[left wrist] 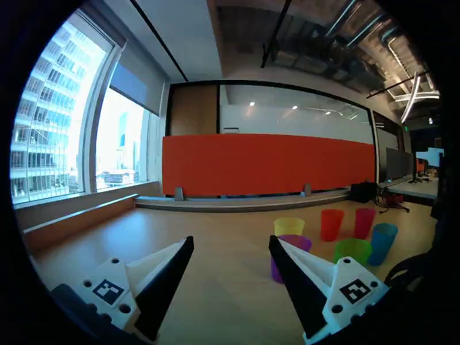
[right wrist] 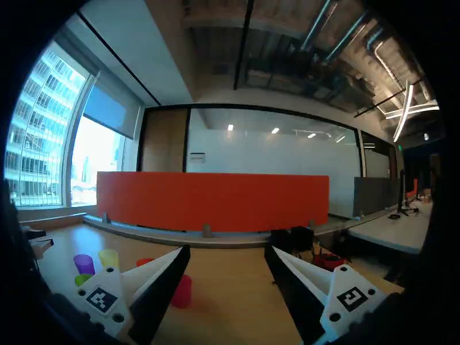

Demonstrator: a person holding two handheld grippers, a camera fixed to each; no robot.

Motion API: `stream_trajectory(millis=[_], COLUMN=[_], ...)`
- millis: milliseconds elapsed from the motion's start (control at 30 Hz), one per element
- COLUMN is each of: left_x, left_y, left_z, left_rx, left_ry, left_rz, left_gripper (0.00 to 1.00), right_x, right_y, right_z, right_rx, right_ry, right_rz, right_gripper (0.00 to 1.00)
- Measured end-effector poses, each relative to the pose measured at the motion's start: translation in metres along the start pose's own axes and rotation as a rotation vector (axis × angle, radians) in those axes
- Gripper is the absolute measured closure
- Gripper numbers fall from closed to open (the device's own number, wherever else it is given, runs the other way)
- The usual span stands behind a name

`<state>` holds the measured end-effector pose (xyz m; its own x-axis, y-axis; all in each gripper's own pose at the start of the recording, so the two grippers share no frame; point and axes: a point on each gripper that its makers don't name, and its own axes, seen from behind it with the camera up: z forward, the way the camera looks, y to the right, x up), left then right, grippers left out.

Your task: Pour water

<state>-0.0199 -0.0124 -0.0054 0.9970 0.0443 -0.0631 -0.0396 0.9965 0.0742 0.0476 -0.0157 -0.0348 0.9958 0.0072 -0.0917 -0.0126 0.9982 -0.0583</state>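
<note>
Several coloured plastic cups stand on the wooden table [left wrist: 218,259]: yellow cup [left wrist: 288,225], purple cup [left wrist: 294,253], orange-red cup [left wrist: 331,223], pink cup [left wrist: 364,222], green cup [left wrist: 352,250] and blue cup [left wrist: 382,242]. My left gripper [left wrist: 231,248] is open, its right finger overlapping the purple cup in the image, nothing between the fingers. In the right gripper view the purple cup [right wrist: 84,264], yellow cup [right wrist: 107,257], a green cup [right wrist: 82,279], an orange-red rim [right wrist: 144,261] and the pink cup [right wrist: 183,291] sit low on the left. My right gripper [right wrist: 227,252] is open and holds nothing.
An orange partition [left wrist: 267,164] runs along the table's far edge, with a glass wall behind it. Large windows [left wrist: 57,132] line the left side. More desks with monitors [left wrist: 422,172] stand at the right. Dark bags [right wrist: 299,238] sit beyond the table.
</note>
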Motion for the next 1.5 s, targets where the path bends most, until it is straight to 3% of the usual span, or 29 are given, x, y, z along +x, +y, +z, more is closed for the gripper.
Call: stream_trajectory(millis=[633,1200,1500], left_x=[0.001,0.001,0.0], left_y=[-0.002,-0.002,-0.001], left_z=[-0.001,-0.001,-0.001], left_rx=[0.0,0.0,0.001], left_ry=[0.0,0.0,0.0], left_rz=[0.001,0.002,0.002], left_gripper=[0.03,0.03,0.03], right_x=[-0.012,-0.044,-0.068], right_y=[0.001,-0.007,0.001], right_z=[0.003,0.013,0.011], right_rx=[0.032,0.042,0.038], right_ry=[0.018,0.027,0.0], right_rz=[-0.009,0.009,0.039], right_gripper=[0.0,0.0,0.0])
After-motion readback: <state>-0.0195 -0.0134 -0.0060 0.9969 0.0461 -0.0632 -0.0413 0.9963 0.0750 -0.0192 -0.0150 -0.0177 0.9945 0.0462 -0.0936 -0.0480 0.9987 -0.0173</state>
